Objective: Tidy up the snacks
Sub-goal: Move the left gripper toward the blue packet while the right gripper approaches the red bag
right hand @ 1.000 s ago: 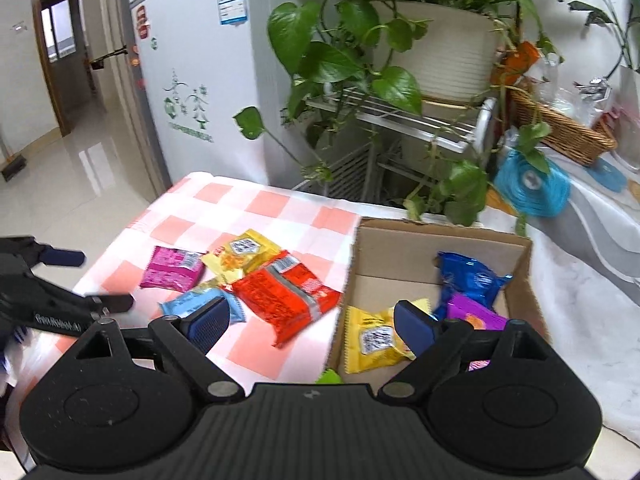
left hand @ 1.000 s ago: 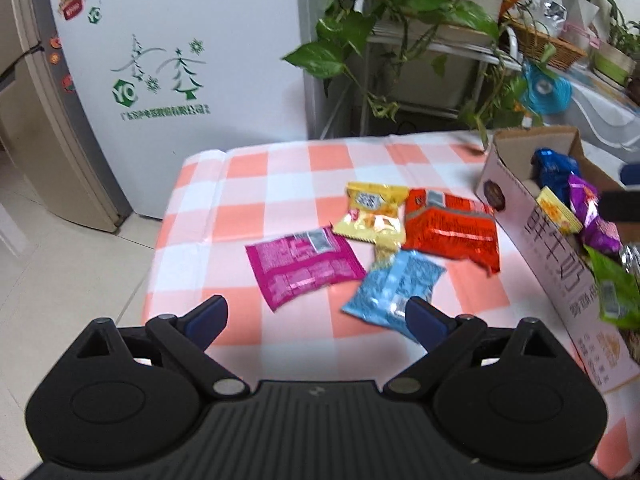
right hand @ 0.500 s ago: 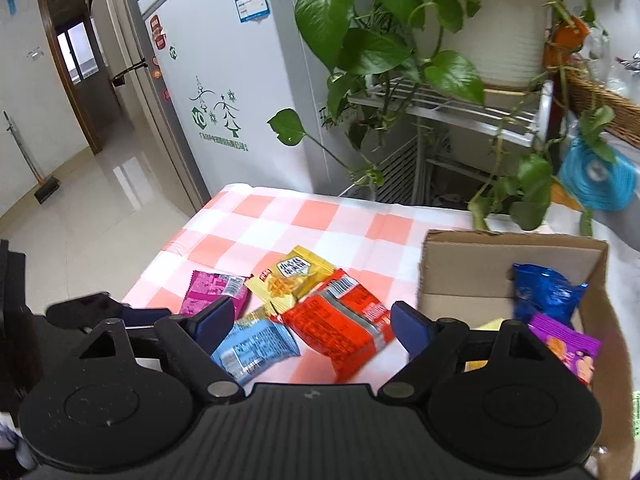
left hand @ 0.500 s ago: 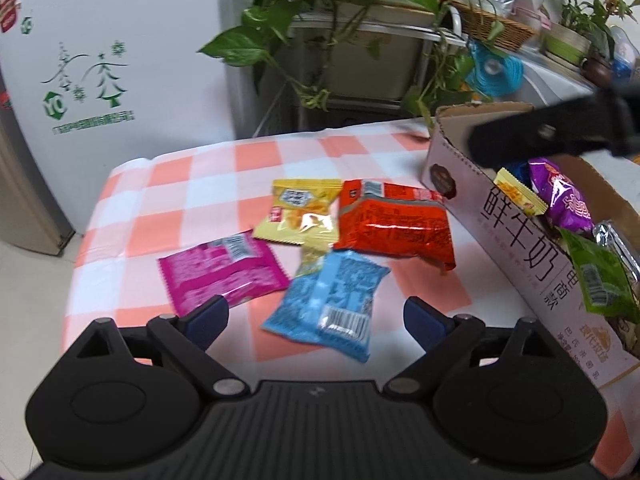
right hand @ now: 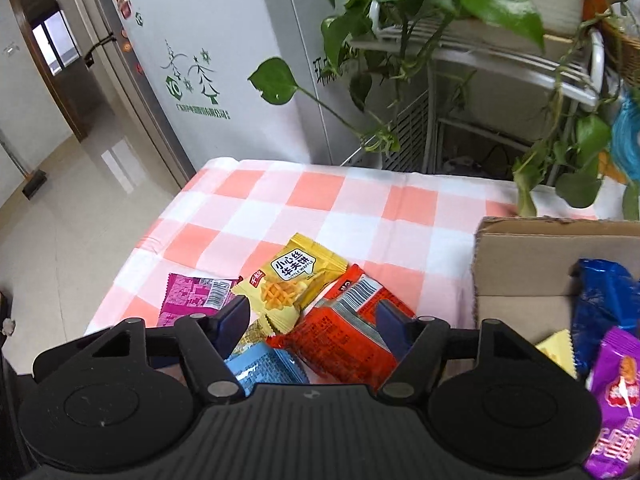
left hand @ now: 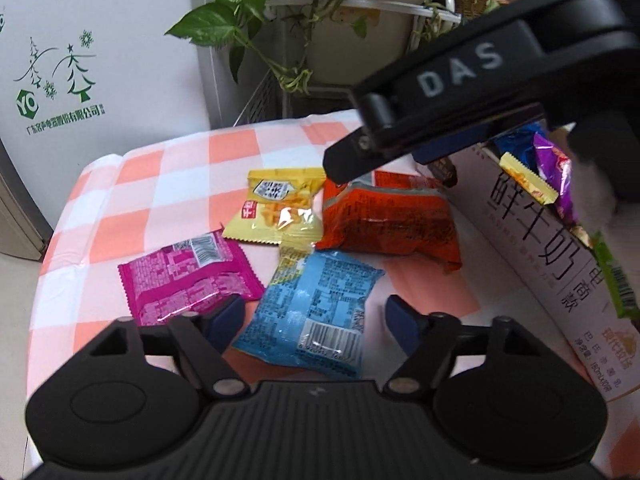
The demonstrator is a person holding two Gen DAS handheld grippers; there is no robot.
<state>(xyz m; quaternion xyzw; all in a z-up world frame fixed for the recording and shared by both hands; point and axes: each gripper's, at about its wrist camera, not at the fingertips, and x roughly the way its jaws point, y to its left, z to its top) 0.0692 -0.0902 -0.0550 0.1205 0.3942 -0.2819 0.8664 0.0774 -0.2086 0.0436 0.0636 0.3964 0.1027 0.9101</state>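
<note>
snacks [left hand: 316, 300] beside cardboard box [left hand: 560, 264]

Right claw [left hand: 384, 160] over red packet [left hand: 388, 220]

In the left wrist view the right gripper's black arm [left hand: 472, 84] crossed the upper right, hiding the far corner of the cardboard box [left hand: 560, 264] and the top edge of the red snack packet [left hand: 384, 220]; the box ran off the right edge, so its contents showed only in part. The blue snack packet [left hand: 316, 312] covered the lower end of a small clear-yellow packet [left hand: 294, 258]. In the right wrist view the gripper body hid most of the blue packet [right hand: 264, 364] and the near part of the magenta packet [right hand: 192, 296]. The purple packet [right hand: 616, 400] was cut by the right edge. Small print on the packets stayed illegible.
</note>
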